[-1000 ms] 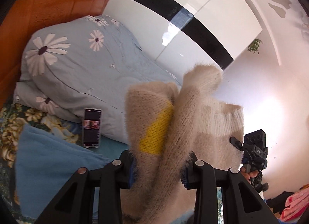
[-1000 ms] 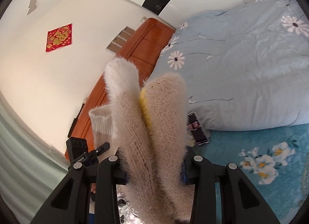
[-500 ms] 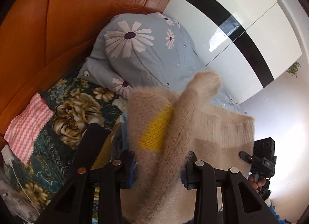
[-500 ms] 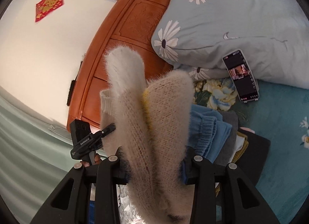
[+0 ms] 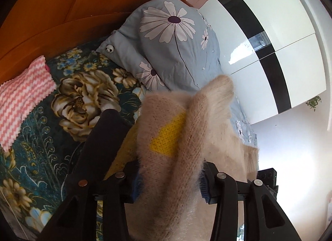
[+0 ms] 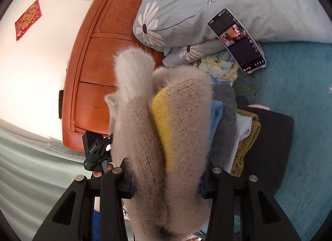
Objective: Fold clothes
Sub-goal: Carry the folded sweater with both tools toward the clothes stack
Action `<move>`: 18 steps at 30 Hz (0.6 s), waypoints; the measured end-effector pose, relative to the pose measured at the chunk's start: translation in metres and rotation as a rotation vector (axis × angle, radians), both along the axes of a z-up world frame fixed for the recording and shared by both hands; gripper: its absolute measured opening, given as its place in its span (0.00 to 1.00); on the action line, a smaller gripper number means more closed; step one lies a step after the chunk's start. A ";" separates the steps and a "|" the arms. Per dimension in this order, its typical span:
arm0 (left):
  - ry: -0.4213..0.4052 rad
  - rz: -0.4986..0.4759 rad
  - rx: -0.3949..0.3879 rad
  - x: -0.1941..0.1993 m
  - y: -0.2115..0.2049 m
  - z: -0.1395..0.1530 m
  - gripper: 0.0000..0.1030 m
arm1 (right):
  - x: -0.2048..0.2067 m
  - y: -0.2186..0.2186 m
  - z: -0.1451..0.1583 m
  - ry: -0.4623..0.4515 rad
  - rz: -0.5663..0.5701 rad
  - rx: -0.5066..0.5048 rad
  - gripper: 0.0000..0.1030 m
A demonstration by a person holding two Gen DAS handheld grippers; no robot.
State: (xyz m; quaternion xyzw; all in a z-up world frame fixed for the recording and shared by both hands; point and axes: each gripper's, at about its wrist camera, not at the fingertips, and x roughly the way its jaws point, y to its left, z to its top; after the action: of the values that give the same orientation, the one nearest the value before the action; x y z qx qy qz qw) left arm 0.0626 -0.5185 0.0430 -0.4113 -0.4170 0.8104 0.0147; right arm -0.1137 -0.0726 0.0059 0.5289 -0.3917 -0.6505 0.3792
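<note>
Left wrist view: the left gripper (image 5: 169, 180) has its two fingers (image 5: 223, 187) closed onto a thick bundle of the fuzzy beige sweater (image 5: 186, 137), which fills the whole gap between them and rises toward 12 o'clock. A yellow knitted patch (image 5: 166, 137) shows on the sweater's left face. The sweater stretches toward 3 o'clock, where part of the other gripper's black body shows at its far edge.

At 9 o'clock lies a pink zigzag cloth (image 5: 22, 97) on the dark floral bedspread (image 5: 62, 120). At 12 o'clock a blue daisy-print pillow (image 5: 172, 39) rests against the orange wooden headboard (image 5: 62, 6). A folded black garment (image 5: 103, 141) lies just beside the sweater at 9 o'clock, partly hidden by the fingers. White wardrobe doors (image 5: 280, 54) fill 2 o'clock.

Right wrist view: the right gripper (image 6: 166, 180) likewise pinches the sweater, its fingers (image 6: 217, 182) pressed into the folded knit on both sides. The sweater blocks the centre of the view. Just beside it, at 3 o'clock, sits a stack of folded clothes (image 6: 238, 129) in blue, grey, mustard and black on the teal bed sheet (image 6: 300, 116). A smartphone (image 6: 238, 39) with a lit screen leans on the pillow at 1 o'clock. A red wall decoration (image 6: 28, 20) hangs at 10 o'clock.
</note>
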 end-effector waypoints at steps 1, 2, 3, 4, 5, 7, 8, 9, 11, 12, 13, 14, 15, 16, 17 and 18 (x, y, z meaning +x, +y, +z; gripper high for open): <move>0.004 0.001 0.001 0.000 0.001 0.000 0.48 | 0.000 0.000 -0.002 -0.002 -0.002 -0.008 0.44; 0.007 0.002 0.000 -0.001 0.002 0.001 0.48 | 0.000 0.001 -0.003 -0.002 -0.003 -0.014 0.44; 0.011 0.002 -0.001 -0.001 0.004 0.002 0.48 | -0.001 0.002 -0.003 -0.003 -0.003 -0.017 0.45; 0.014 0.002 -0.005 -0.002 0.005 0.004 0.49 | -0.001 0.003 -0.001 -0.002 -0.001 -0.017 0.45; 0.012 0.000 -0.014 -0.001 0.007 0.007 0.49 | -0.001 0.003 0.001 0.005 0.001 -0.016 0.46; 0.007 -0.003 -0.034 0.000 0.011 0.015 0.51 | -0.001 0.005 0.007 0.022 0.007 -0.013 0.47; 0.004 -0.005 -0.044 0.001 0.013 0.018 0.52 | 0.001 0.007 0.011 0.039 0.011 -0.010 0.47; -0.006 -0.007 -0.063 0.001 0.016 0.023 0.54 | 0.002 0.008 0.014 0.055 0.015 -0.007 0.48; -0.035 -0.009 -0.127 0.001 0.023 0.031 0.56 | 0.005 0.010 0.020 0.082 0.023 0.006 0.51; -0.049 -0.010 -0.161 0.001 0.026 0.035 0.57 | 0.006 0.012 0.022 0.093 0.023 0.014 0.52; -0.060 -0.009 -0.189 0.001 0.029 0.039 0.58 | 0.008 0.014 0.023 0.102 0.024 0.019 0.53; -0.065 -0.002 -0.211 0.001 0.031 0.043 0.59 | 0.011 0.016 0.024 0.108 0.024 0.023 0.53; -0.068 0.007 -0.231 0.003 0.033 0.047 0.60 | 0.013 0.019 0.026 0.115 0.022 0.025 0.53; -0.067 0.016 -0.250 0.005 0.035 0.052 0.61 | 0.016 0.022 0.027 0.121 0.020 0.026 0.54; -0.064 0.026 -0.268 0.009 0.037 0.057 0.62 | 0.019 0.025 0.028 0.128 0.020 0.026 0.54; -0.060 0.035 -0.287 0.012 0.040 0.062 0.63 | 0.022 0.028 0.030 0.136 0.020 0.029 0.55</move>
State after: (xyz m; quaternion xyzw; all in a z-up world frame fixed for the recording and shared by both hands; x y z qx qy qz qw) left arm 0.0750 -0.4788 0.1053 -0.4259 -0.3042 0.8492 -0.0708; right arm -0.0922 -0.0443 0.0355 0.4929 -0.3501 -0.6866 0.4038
